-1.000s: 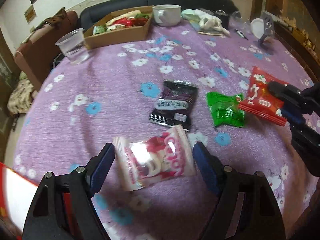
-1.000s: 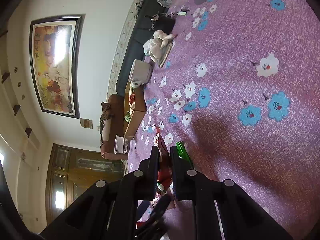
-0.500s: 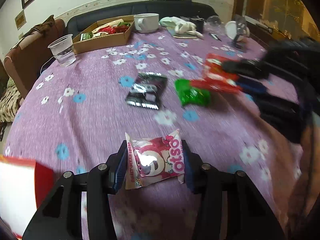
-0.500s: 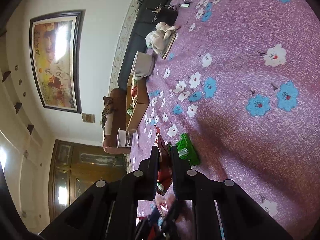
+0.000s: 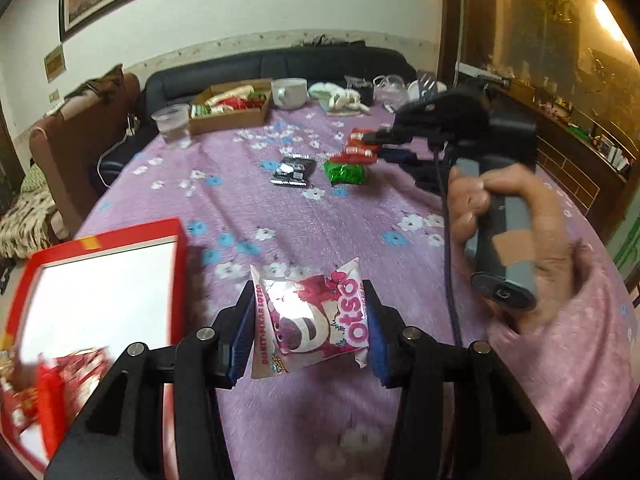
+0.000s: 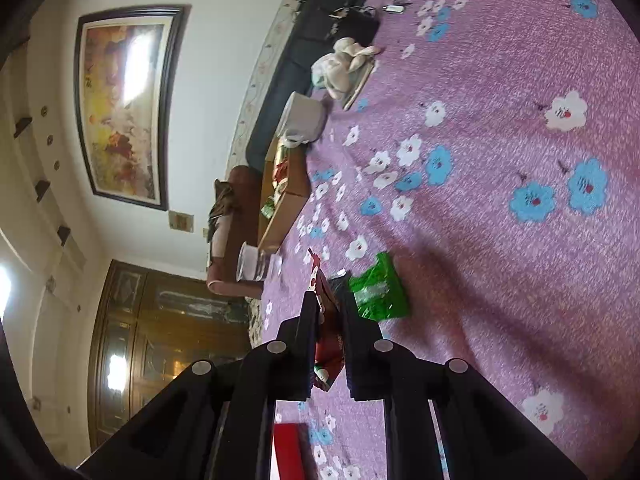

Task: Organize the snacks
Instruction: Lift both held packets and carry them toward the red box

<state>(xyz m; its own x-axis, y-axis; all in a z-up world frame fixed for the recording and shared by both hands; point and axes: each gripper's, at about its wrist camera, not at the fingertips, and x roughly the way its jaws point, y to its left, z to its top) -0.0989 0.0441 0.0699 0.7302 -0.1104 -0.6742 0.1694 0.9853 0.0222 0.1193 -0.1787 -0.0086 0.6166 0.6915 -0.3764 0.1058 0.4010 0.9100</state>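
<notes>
Snacks first, from your left wrist: your left gripper [image 5: 310, 320] is clamped on a pink-and-white snack packet [image 5: 314, 318], lifted over the purple flowered tablecloth [image 5: 280, 216]. Just to its left sits a red box [image 5: 104, 276] with a white inside, red packets [image 5: 60, 380] blurred at its near end. Far back, a cardboard tray [image 5: 230, 114] holds mixed snacks, beside a plastic cup [image 5: 173, 125] and white bowl [image 5: 289, 92]. A black packet [image 5: 293, 171] and green packet [image 5: 345, 172] lie loose mid-table.

From your right wrist: your right gripper [image 6: 328, 308] pinches a red packet [image 6: 326, 332] tight, the green one just beside it on the cloth.
</notes>
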